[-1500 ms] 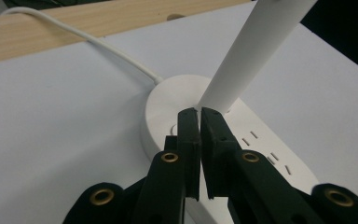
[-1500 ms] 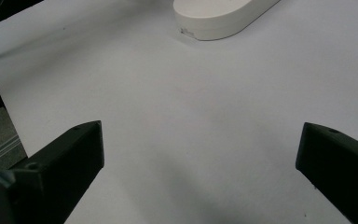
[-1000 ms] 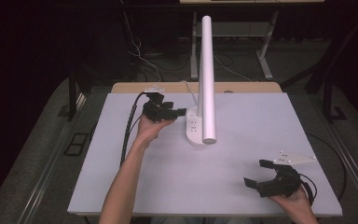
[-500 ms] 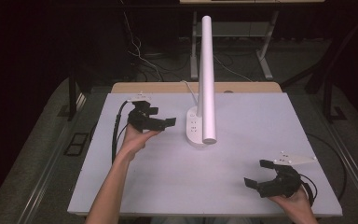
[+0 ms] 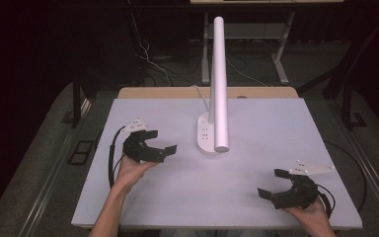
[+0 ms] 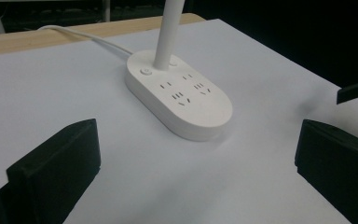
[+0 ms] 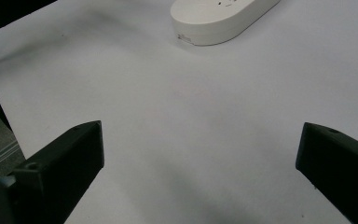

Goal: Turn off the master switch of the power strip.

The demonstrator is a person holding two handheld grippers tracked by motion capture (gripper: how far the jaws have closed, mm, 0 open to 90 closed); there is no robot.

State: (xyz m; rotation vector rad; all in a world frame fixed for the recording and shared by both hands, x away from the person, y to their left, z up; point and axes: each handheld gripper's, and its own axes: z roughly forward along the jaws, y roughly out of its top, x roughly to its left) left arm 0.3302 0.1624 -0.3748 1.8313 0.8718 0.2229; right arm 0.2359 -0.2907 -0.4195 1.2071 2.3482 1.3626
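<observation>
A white desk lamp stands at the middle of the white table: an oval base [image 5: 206, 137] with sockets and a button, and a long tube head [image 5: 219, 84] tilted over it. My left gripper [image 5: 162, 141] hovers left of the base and points at it. Its jaws have just been opening and stand wide open with nothing between them. From the left gripper view, the base [image 6: 182, 100] and stem [image 6: 168, 32] lie ahead of my left gripper [image 6: 198, 149]. My right gripper [image 5: 271, 183] rests open near the front right corner, and its view shows the base [image 7: 219, 16] far ahead of the right gripper [image 7: 200, 144].
A white cord [image 6: 81, 37] runs from the lamp base to the table's far wooden edge [image 5: 177, 92]. The tip of the other gripper [image 6: 356, 88] shows at the right edge of the left gripper view. Dark floor with cables surrounds the table [image 5: 276, 128].
My left gripper has drawn back from the lamp base, moving left and toward the person, and its jaws have spread wider. The right gripper has stayed where it was.
</observation>
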